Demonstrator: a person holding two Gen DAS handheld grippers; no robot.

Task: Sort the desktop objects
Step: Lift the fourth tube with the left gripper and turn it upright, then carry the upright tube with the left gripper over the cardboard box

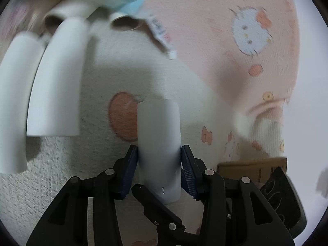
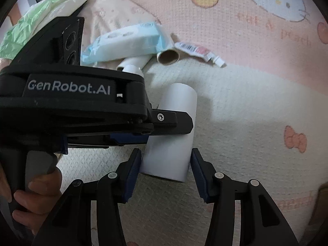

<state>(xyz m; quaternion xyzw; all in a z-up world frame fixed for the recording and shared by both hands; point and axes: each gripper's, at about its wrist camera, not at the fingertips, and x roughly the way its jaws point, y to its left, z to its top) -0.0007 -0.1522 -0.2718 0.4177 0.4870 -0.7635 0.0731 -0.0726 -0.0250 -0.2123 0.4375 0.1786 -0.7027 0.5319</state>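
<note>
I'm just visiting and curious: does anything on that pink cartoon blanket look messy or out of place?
Yes. Several white tubes lie scattered at different angles, and a brown cardboard core sits half under a blue-and-white wipes pack. A small squeezed tube lies loose beside them. Nothing looks spilled or broken.

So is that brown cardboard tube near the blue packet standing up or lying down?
Lying down. The brown cardboard tube rests on its side on the blanket, its open round end facing the right wrist camera.

A pink-and-cream cartoon blanket carries a blue wipes pack, cardboard tube and small sachet (all beyond the claw).
</note>
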